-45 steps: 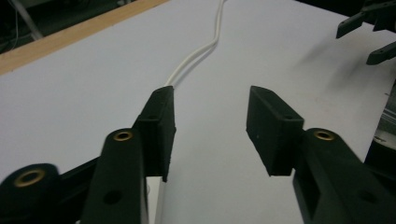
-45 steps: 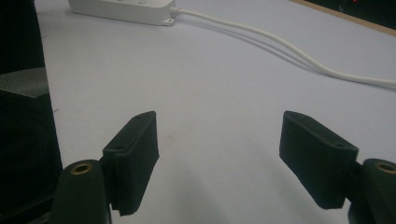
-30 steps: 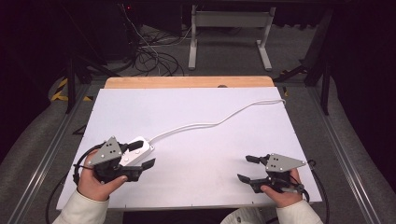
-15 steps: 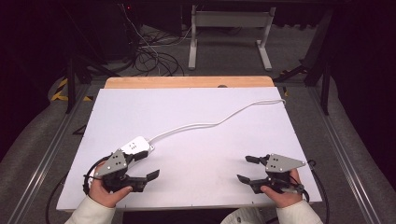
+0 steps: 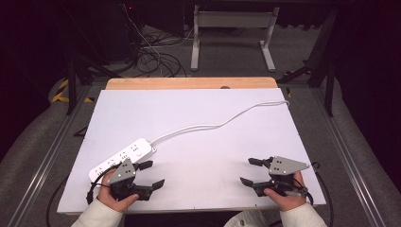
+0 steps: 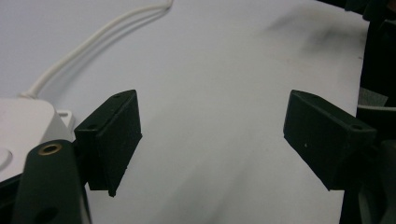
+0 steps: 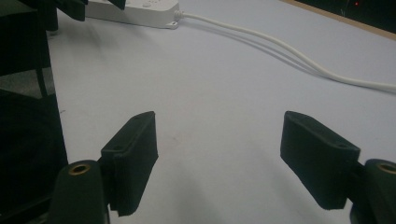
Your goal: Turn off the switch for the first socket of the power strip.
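Note:
A white power strip [image 5: 124, 158] lies flat at the table's near left, and its white cord [image 5: 222, 122] snakes away to the far right edge. My left gripper [image 5: 152, 174] rests just in front of the strip, open, with nothing between its jaws. In the left gripper view the strip's corner [image 6: 25, 128] sits beside the left jaw and apart from it. My right gripper [image 5: 249, 171] sits open and bare near the front right edge. Across the table, the right gripper view catches the power strip [image 7: 140, 7] and its cord [image 7: 289, 51].
A white sheet [image 5: 198, 137] covers the table, with a wooden strip [image 5: 189, 83] showing along the far edge. Beyond it are a metal stand [image 5: 231, 28] and loose cables [image 5: 156, 56] on the floor. Metal rails run along both sides.
My left gripper has drawn back toward the front edge and off the power strip, which now lies uncovered. The right gripper has stayed put.

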Demonstrator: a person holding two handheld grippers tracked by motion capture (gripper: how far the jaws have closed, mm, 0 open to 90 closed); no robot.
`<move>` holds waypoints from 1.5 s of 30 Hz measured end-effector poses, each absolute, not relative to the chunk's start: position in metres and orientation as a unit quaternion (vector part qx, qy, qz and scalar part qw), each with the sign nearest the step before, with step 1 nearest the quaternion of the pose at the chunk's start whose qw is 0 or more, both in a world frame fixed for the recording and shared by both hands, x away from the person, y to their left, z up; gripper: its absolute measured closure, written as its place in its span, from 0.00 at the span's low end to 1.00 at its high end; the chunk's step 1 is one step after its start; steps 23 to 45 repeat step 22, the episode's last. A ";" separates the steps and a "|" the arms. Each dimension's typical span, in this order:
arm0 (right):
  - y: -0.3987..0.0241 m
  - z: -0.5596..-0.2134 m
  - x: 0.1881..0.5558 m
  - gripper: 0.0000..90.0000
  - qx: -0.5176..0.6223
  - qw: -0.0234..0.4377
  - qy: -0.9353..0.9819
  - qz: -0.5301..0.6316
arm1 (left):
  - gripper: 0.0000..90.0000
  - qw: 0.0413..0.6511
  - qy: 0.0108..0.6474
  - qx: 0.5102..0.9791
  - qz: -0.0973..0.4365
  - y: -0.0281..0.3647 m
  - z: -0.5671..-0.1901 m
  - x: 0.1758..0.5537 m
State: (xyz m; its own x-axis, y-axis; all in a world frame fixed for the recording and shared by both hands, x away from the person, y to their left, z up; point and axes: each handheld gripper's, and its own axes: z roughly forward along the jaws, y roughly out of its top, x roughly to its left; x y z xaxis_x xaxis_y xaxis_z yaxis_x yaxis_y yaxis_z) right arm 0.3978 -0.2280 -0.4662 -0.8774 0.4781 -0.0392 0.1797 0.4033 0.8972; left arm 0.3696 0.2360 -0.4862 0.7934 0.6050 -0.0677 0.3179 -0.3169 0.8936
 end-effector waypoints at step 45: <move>-0.228 -0.468 0.400 0.30 0.204 0.143 0.826 0.506 | 0.22 0.514 0.294 0.794 0.137 0.235 -0.486 0.369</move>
